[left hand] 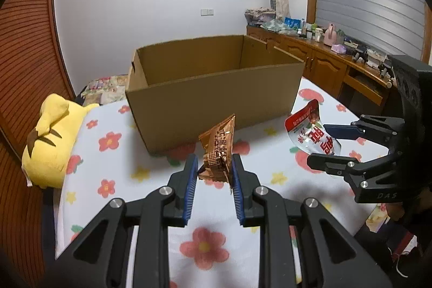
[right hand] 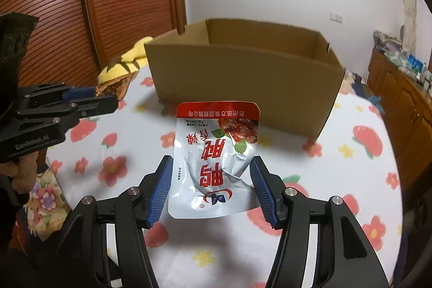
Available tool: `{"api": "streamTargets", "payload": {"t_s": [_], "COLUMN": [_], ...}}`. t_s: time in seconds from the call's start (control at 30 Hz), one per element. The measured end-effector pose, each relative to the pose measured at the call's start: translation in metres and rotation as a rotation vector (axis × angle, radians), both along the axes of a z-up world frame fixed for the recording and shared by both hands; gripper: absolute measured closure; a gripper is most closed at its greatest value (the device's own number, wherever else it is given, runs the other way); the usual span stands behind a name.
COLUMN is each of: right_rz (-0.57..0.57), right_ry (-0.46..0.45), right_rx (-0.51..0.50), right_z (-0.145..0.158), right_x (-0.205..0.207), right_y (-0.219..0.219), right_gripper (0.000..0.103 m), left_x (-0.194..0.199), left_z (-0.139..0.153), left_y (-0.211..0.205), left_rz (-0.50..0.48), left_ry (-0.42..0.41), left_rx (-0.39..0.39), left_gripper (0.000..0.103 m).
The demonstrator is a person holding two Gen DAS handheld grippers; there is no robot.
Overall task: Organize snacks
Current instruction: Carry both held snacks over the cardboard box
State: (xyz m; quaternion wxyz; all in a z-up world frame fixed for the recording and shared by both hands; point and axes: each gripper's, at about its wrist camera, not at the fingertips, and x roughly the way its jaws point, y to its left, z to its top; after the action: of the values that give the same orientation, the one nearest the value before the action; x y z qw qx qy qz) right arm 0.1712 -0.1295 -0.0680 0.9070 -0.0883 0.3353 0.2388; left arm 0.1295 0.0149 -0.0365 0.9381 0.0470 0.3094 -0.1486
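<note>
My left gripper is shut on a crumpled brown snack packet and holds it above the flowered bedspread, in front of an open cardboard box. My right gripper is shut on a white and red snack pouch, held up in front of the same box. In the left wrist view the right gripper shows at the right with the pouch. In the right wrist view the left gripper shows at the left with the brown packet. The inside of the box is mostly hidden.
A yellow plush toy lies at the left edge of the bed. A wooden sideboard with many small items stands along the right wall. A slatted wooden door is behind the bed.
</note>
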Motion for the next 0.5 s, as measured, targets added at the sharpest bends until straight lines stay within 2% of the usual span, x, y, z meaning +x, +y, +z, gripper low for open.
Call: {"api": "streamTargets", "payload": {"t_s": [0.27, 0.5], "right_rz": [0.022, 0.032], "right_ry": [-0.069, -0.111], "right_rx": [0.008, 0.017], "right_z": [0.038, 0.064], "right_x": [0.024, 0.065], "right_y": [-0.002, -0.008], "right_gripper": [0.044, 0.044], "left_x": [0.034, 0.087], "left_z": [0.027, 0.041], "left_y": [-0.004, -0.004], "left_rz": [0.000, 0.025], "left_ry": [-0.042, -0.037], "left_rx": [-0.013, 0.004], "left_gripper": [0.080, 0.080]}}
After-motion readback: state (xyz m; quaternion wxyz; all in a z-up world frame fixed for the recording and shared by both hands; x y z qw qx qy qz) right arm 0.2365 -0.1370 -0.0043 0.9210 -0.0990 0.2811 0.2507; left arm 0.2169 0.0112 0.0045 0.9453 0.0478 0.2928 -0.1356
